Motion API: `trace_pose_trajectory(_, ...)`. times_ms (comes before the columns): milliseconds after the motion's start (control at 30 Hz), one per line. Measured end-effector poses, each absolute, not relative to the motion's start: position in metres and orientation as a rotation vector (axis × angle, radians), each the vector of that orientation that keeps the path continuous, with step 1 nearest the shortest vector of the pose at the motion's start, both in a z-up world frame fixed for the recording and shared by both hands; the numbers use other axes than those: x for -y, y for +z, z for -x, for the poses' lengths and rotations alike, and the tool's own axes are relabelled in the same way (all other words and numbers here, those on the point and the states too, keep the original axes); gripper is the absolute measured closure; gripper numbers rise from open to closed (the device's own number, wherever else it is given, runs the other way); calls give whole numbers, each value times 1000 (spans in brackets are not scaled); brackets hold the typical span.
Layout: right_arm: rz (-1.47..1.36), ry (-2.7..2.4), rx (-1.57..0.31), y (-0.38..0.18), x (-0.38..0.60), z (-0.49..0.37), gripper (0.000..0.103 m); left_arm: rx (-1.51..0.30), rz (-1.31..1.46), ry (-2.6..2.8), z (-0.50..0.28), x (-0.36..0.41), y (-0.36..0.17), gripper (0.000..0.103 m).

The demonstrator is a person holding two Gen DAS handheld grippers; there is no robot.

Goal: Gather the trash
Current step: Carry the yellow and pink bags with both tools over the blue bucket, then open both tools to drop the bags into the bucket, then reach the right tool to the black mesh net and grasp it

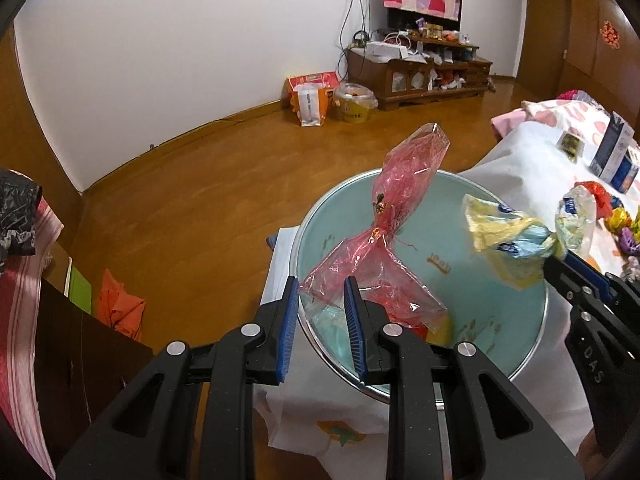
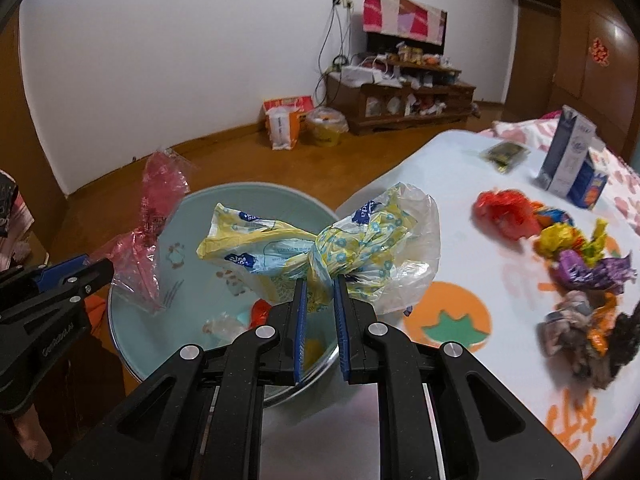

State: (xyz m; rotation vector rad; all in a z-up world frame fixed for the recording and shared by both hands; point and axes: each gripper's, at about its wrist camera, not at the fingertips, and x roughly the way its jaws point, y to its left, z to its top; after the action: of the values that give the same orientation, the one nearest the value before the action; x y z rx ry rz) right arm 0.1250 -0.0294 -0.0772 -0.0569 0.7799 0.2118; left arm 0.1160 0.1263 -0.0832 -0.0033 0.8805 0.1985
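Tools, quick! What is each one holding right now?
Left tool: closed on the pink cellophane wrapper, over the basin.
Right tool: closed on the yellow plastic bag.

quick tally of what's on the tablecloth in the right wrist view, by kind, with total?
Cartons: 2
Dark flat packet: 1
Red crumpled wrapper: 1
Yellow crumpled wrapper: 1
Purple crumpled wrapper: 1
Grey-brown wad: 1, blurred, may be several pieces
Total: 7

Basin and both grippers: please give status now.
Left gripper shut on red wrapper. Right gripper shut on yellow bag. Both above basin. Nothing in the way.
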Motion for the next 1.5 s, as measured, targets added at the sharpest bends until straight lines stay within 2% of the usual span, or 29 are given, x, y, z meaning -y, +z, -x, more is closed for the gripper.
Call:
trace_pose_trajectory(233, 55, 266, -829, -89, 23, -132, 88, -911, -8, 209, -120, -126, -93, 77)
trace_pose_trajectory(367, 15, 307, -842, -89, 25, -132, 72, -908, -16, 210, -120, -124, -92, 76)
trace_pose_trajectory(433, 14, 307, -832, -86, 23, -129, 69, -901, -17, 214, -118, -123, -91, 64)
trace_pose_trajectory(533, 2, 282, -807, -78, 31, -125, 57, -883, -24, 232, -116, -123, -86, 47)
trace_pose_trajectory(600, -6, 257, -785, -72, 38, -121, 48, -869, -33, 245, -114, -122, -82, 42)
trace_pose_trajectory(700, -15, 210, -754, -64, 53, -115, 42, -860, -27, 256, -111, -122, -79, 35)
trace_pose_trajectory(900, -50, 104, -728, -60, 94, -101, 41, -845, -6, 214, -104, -109, -72, 27)
trace_pose_trajectory(1500, -212, -122, -646, -42, 230, -38, 40, -814, -116, -4, -84, -9, -59, 27)
